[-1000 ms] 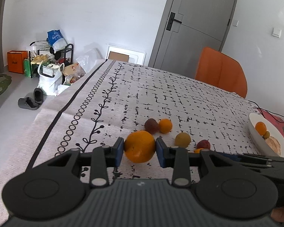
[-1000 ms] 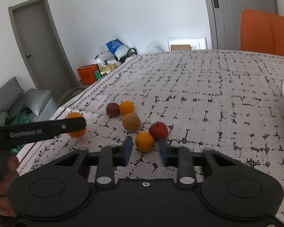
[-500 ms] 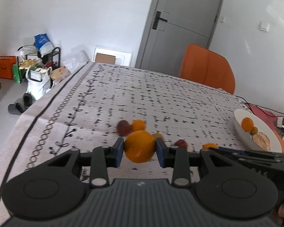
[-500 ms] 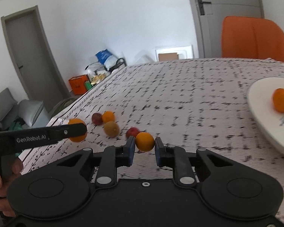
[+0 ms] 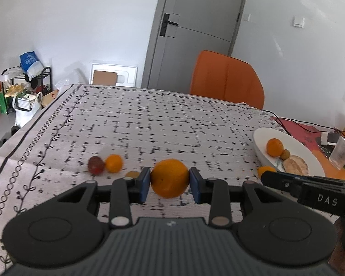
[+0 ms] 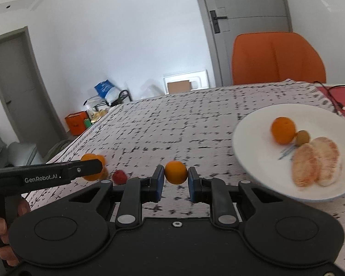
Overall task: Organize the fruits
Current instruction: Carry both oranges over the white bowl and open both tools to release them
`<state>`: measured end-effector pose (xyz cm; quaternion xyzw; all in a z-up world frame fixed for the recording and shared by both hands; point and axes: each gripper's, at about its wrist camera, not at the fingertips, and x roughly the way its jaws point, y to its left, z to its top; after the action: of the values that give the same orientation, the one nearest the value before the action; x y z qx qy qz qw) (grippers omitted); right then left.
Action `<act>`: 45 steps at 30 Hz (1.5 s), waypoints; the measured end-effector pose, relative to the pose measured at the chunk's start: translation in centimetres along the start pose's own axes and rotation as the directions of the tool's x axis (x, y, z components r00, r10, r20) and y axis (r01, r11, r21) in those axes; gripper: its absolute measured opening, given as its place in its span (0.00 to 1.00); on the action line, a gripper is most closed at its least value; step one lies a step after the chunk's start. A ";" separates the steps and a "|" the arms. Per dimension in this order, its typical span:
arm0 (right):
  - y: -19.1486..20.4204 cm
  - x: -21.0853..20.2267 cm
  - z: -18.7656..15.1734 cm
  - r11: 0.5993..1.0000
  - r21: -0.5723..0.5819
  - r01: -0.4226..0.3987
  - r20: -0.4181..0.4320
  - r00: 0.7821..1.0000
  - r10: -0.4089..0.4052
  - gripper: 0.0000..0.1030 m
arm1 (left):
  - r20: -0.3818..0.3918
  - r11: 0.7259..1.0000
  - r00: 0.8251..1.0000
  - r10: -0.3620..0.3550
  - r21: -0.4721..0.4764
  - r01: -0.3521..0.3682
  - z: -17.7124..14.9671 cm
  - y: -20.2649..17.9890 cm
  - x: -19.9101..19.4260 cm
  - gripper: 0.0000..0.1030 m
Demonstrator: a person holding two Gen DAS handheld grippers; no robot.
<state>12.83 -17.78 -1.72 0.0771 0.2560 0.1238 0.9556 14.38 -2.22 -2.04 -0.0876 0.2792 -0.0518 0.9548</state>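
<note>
Between the left claw (image 5: 169, 182) pads, large orange (image 5: 169, 177) clamped, right claw (image 6: 173, 179) gripping small orange (image 6: 176, 172), white plate (image 6: 248, 138) near

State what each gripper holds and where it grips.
Left gripper: large orange, pinched at its sides. Right gripper: small orange, pinched at its sides.

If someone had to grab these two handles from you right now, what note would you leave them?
Left gripper: shut on a large orange, held above the tablecloth.
Right gripper: shut on a small orange, close to the white plate.
On the plate already: one orange, a small green-brown fruit and two peeled citrus segments.
Loose on the cloth: a dark red fruit, an orange fruit, a brownish one half hidden by the left finger, and a red fruit.
Left to do: probably set both held oranges on the plate, then fetch the loose ones.
</note>
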 end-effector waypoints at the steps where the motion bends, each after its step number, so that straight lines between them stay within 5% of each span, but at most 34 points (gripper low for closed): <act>1: -0.3 -0.2 0.0 1.000 0.004 0.004 0.005 1.000 -0.004 0.20 | 0.000 1.000 1.000 -0.003 0.003 0.003 0.0 -0.2 0.1 0.34; 45: -11.5 -4.6 -1.5 0.972 0.199 0.124 0.079 0.987 -0.142 0.23 | -0.019 0.977 0.993 -0.119 0.177 0.121 1.2 -12.3 3.9 0.34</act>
<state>10.49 -29.95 -3.30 0.1578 0.2268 0.0304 0.9606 17.72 -14.64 -0.70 -0.0187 0.2718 -0.1344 0.9527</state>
